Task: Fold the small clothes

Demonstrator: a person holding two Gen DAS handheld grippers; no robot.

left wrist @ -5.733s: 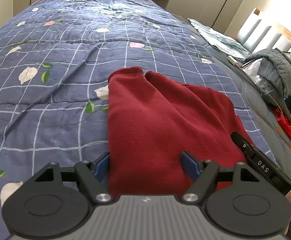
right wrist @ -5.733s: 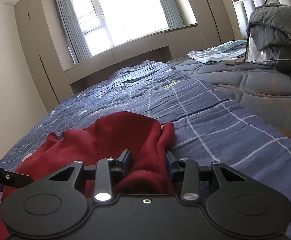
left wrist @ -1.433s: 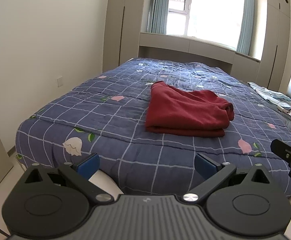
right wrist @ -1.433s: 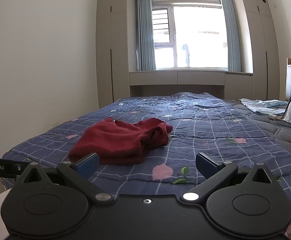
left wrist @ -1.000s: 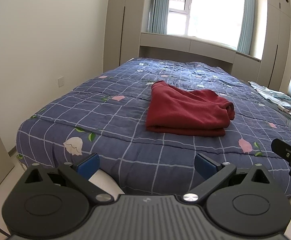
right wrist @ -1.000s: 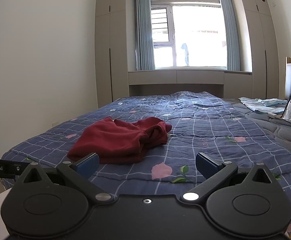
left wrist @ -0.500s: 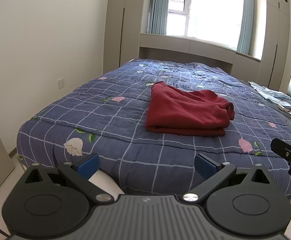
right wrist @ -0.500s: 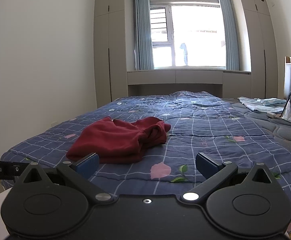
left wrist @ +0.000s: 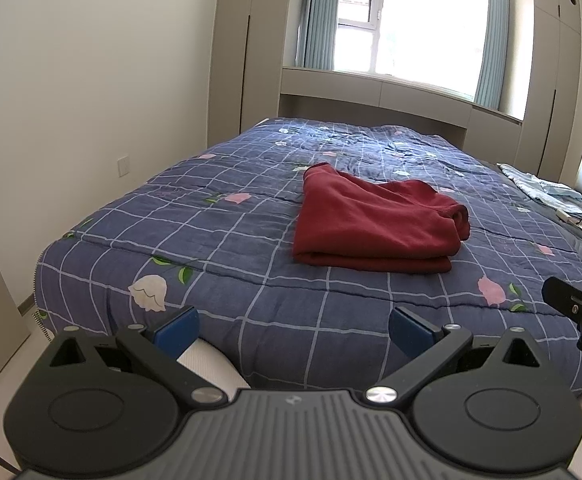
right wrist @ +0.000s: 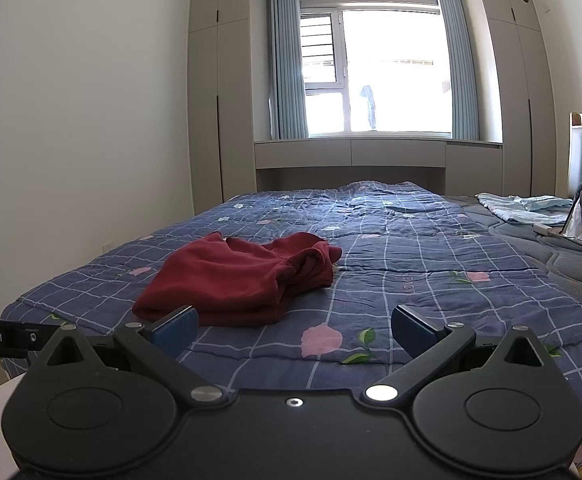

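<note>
- Red garment (left wrist: pixel 375 226), left wrist view: it lies folded in a soft, layered rectangle on the bed (left wrist: pixel 251 312), its thick edge facing the camera and one rolled end on the right.
- The left tongs (left wrist: pixel 293 326) hover level off the foot of the bed, well apart from the garment, their blue-padded fingers (left wrist: pixel 177 326) spread wide and empty.
- The quilt is blue with a pale grid and printed flowers.
- Right wrist view: the red garment (right wrist: pixel 243 280) sits left of centre on the quilted bed (right wrist: pixel 411 292), a bunched fold at its far end.
- The right tongs (right wrist: pixel 293 326) are also held level, released and empty, short of the garment.
- The left tool's black bar (right wrist: pixel 1 338) shows at the left edge.
</note>
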